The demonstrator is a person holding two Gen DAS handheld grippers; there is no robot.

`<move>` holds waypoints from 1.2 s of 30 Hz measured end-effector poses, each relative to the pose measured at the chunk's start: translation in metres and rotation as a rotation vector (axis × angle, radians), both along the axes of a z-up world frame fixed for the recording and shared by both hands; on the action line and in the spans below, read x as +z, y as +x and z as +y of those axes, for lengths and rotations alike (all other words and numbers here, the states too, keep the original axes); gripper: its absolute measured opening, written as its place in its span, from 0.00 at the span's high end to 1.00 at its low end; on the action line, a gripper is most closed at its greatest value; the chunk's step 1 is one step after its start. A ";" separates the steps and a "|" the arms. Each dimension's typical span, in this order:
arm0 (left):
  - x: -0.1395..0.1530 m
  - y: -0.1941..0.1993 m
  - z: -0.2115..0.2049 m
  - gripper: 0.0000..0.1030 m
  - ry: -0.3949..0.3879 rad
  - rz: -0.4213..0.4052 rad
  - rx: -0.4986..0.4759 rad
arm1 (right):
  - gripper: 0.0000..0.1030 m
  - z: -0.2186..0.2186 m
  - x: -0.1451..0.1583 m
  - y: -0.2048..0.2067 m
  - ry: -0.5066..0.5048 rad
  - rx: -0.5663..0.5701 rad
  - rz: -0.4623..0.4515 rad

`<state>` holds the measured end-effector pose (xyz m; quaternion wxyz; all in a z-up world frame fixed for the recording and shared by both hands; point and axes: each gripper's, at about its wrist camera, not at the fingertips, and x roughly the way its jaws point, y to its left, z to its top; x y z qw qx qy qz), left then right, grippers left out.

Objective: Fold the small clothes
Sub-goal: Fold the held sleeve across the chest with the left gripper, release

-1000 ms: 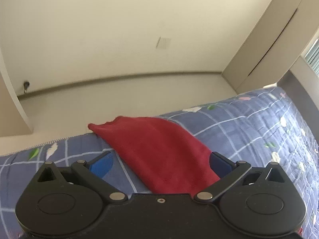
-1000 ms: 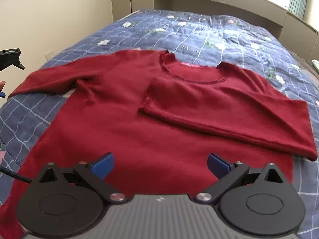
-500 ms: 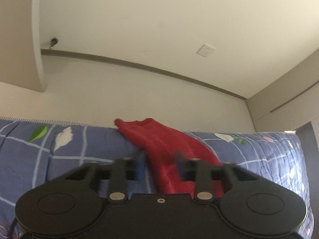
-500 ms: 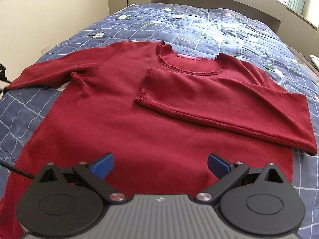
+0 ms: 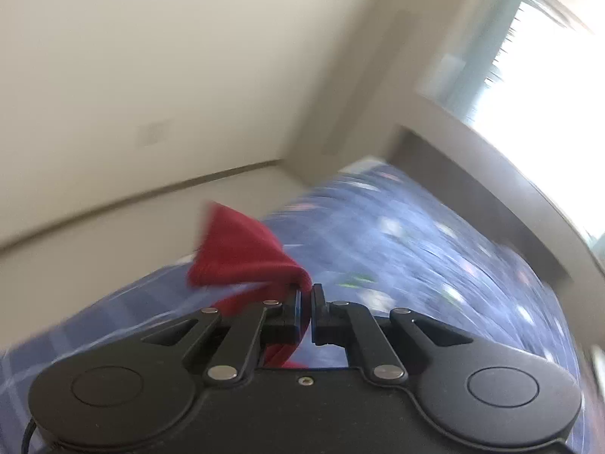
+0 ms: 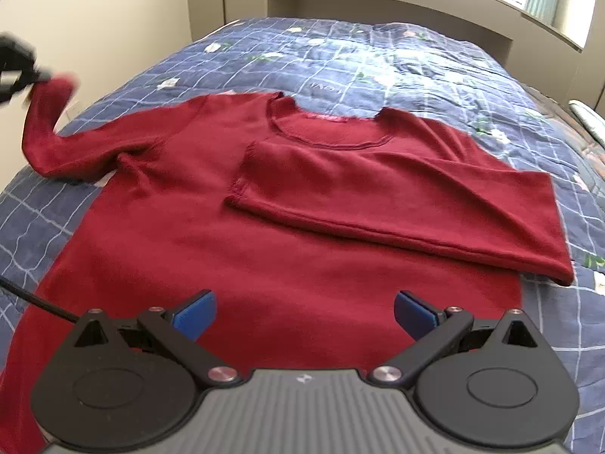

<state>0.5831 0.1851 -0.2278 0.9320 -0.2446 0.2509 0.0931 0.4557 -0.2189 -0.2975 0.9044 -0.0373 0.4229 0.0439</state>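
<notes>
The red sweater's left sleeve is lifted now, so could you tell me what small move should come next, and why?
Probably carry the sleeve cuff, pinched in the left hand-held gripper, across the sweater's chest, mirroring the other sleeve already folded there.

We are seeing a dark red long-sleeved top (image 6: pixel 264 249) lying flat on the blue quilt (image 6: pixel 378 60), one sleeve (image 6: pixel 397 204) folded across its chest, the other sleeve (image 6: pixel 49 128) lifting off the quilt.

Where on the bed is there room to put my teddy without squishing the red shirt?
Bare quilt lies beyond the red shirt's collar, up to the headboard. A narrower strip runs right of the folded sleeve. The near middle is all shirt, and the left gripper is lifting the other sleeve on the left.
</notes>
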 end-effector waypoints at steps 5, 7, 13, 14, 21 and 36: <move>0.033 0.013 -0.089 0.96 0.061 -0.080 -0.310 | 0.00 -0.020 0.005 -0.002 -0.026 -0.044 -0.035; 0.030 0.014 -0.127 0.96 0.045 -0.081 -0.423 | 0.00 -0.032 0.005 -0.003 -0.035 -0.076 -0.043; -0.018 0.007 -0.222 0.96 -0.025 0.022 -0.655 | 0.00 -0.072 0.001 -0.009 -0.064 -0.168 -0.054; -0.029 0.001 -0.233 0.96 -0.035 0.045 -0.676 | 0.00 -0.077 0.000 -0.011 -0.067 -0.180 -0.053; -0.075 -0.012 -0.267 0.83 -0.070 0.175 -0.768 | 0.00 -0.095 -0.004 -0.019 -0.064 -0.216 -0.046; -0.055 -0.057 -0.225 0.11 -0.039 0.231 -0.636 | 0.00 -0.064 0.016 0.030 0.067 -0.088 -0.162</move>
